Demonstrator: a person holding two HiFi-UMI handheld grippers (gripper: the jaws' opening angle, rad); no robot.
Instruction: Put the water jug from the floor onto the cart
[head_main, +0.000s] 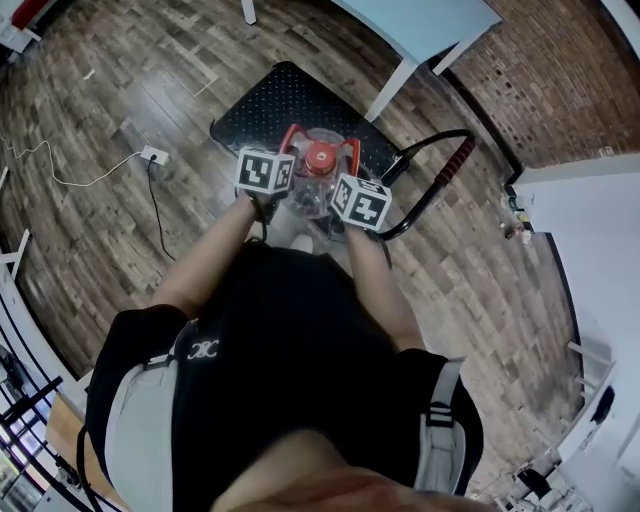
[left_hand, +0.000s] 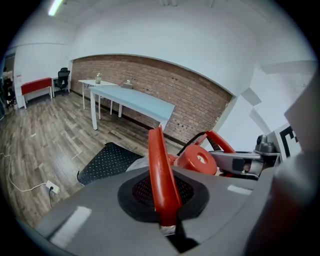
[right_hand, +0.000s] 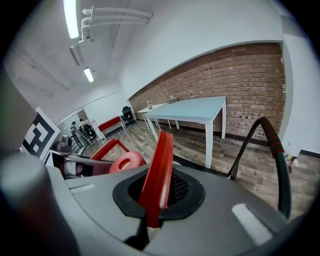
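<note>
Both tongs are clamped, nothing slack: L tongs (left_hand: 167, 205) pressed tight on one side of the red carry frame (left_hand: 160, 165), R tongs (right_hand: 152, 202) doing the same on the other side, pads biting the plastic w/ no gap showing. Water jug (head_main: 318, 188) hangs btw them, red cap (head_main: 320, 157) up, body clear and roughly upright. In the head view it sits over the near end of the cart deck (head_main: 265, 105), just beside the push handle (head_main: 445, 180), not out on the wood floor (head_main: 120, 90). Can't tell whether its base touches the deck or hangs just above it, since the jug's own body and the marker cubes block the underside. Progress, as a judgement: pickup done and carry prob nearly done. Left to do: get the jug fully over the deck, set it down square, check it stands steady, then spread both tongs and back off. Main risk is landing it on the deck edge, where it could tip toward the handle.
</note>
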